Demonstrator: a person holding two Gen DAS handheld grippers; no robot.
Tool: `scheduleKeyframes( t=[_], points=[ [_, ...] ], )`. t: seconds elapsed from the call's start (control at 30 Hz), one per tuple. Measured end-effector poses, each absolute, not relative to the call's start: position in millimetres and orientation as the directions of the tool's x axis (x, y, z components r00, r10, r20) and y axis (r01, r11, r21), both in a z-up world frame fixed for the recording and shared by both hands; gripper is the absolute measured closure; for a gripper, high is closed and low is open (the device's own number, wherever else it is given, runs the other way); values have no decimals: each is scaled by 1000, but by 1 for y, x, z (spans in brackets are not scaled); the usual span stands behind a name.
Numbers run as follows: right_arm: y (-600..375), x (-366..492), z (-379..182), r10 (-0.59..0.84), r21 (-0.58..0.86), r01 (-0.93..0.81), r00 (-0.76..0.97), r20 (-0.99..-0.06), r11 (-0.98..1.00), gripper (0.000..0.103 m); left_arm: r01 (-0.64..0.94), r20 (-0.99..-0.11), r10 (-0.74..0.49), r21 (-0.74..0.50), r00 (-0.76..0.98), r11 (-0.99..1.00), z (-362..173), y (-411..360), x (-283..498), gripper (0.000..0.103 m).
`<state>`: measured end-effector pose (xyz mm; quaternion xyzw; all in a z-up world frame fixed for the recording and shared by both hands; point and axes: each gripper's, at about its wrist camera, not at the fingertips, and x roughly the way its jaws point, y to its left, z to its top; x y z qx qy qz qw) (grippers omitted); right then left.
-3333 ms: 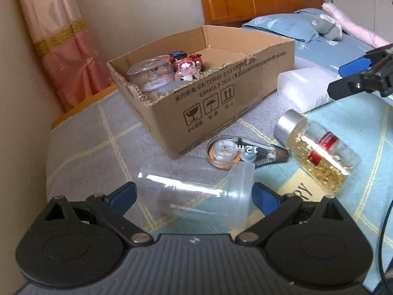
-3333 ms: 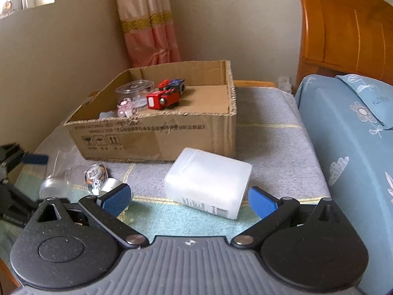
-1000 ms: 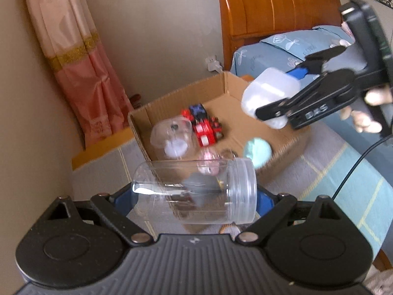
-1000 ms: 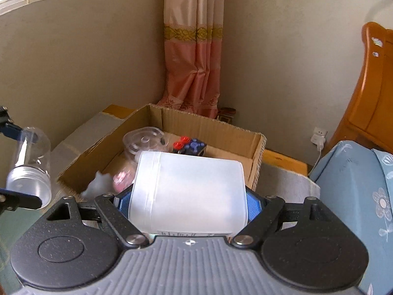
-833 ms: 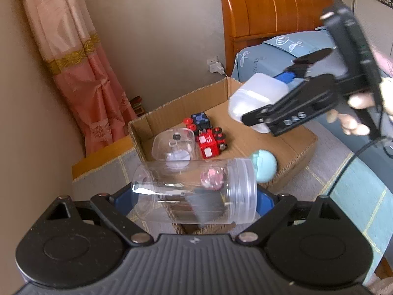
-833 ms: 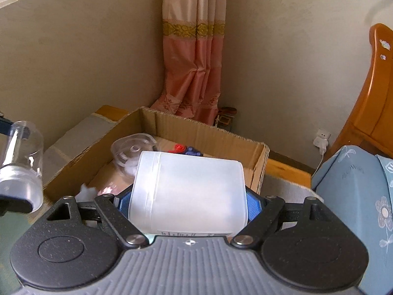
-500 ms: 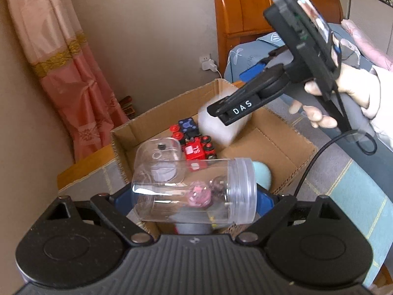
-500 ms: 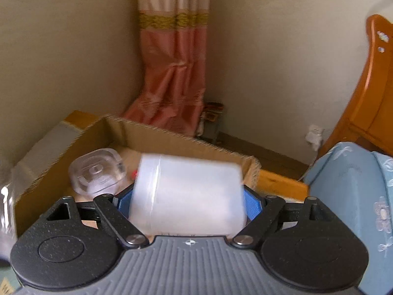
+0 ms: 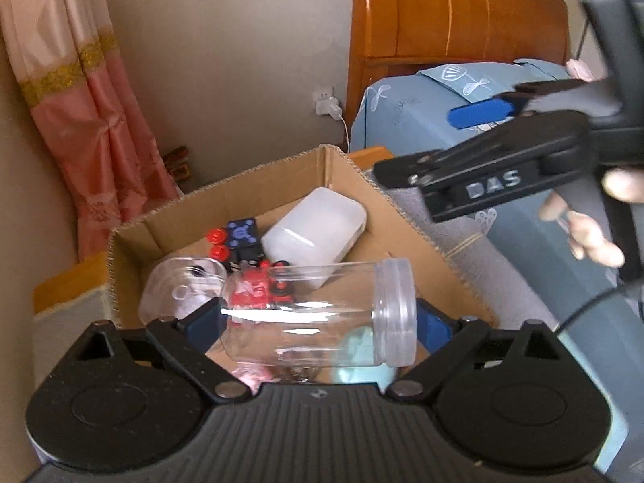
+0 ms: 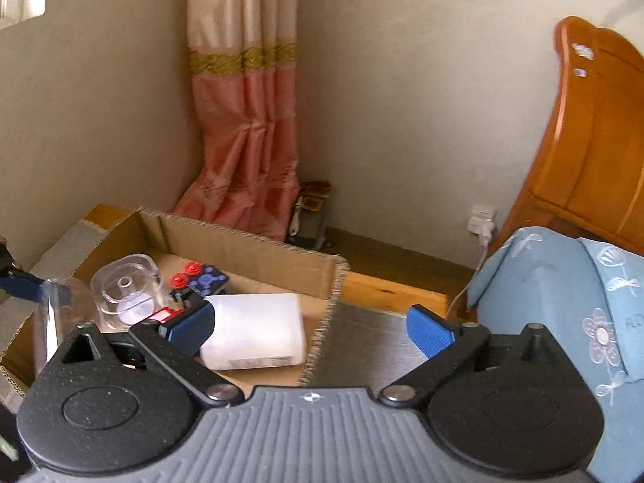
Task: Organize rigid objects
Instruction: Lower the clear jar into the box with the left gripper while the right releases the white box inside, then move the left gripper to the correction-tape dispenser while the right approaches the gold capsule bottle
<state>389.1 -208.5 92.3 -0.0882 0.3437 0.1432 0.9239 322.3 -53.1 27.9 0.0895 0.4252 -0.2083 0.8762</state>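
Note:
A clear plastic jar (image 9: 318, 314) lies sideways between the pads of my left gripper (image 9: 318, 320), held in the air over the near part of the open cardboard box (image 9: 225, 189). The pads still touch its ends while the jaws begin opening. The white plastic container (image 9: 314, 233) lies in the box toward its far right corner. My right gripper (image 10: 310, 328) hangs above the box's right edge, jaws opening wide with nothing between them; the white container (image 10: 253, 330) lies below its left finger. From the left wrist view the right gripper (image 9: 422, 141) is at the upper right.
Inside the box are red and blue toy cars (image 9: 241, 237), a clear round dish (image 9: 181, 285) and a teal ball (image 9: 358, 346). A bed with a blue cover (image 10: 563, 281) and a wooden headboard (image 9: 442, 12) lies to the right. A pink curtain (image 9: 80, 120) hangs behind.
The right gripper has opened and let go of the white container, which now lies in the box. The left gripper has carried the clear jar over the box.

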Motion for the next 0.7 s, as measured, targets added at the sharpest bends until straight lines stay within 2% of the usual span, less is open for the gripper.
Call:
scheduleKeyframes(
  t=[0.27,0.7],
  points=[
    [-224,373,101,201,-58,-312,733,-650,948,0,421,-787,-267,-10,557,907,33,-48,308,7],
    [-194,312,104,284,-41,-405,706,-649,913,0,371,-765,-208,43,610,928,42,-14,246,6]
  ],
)
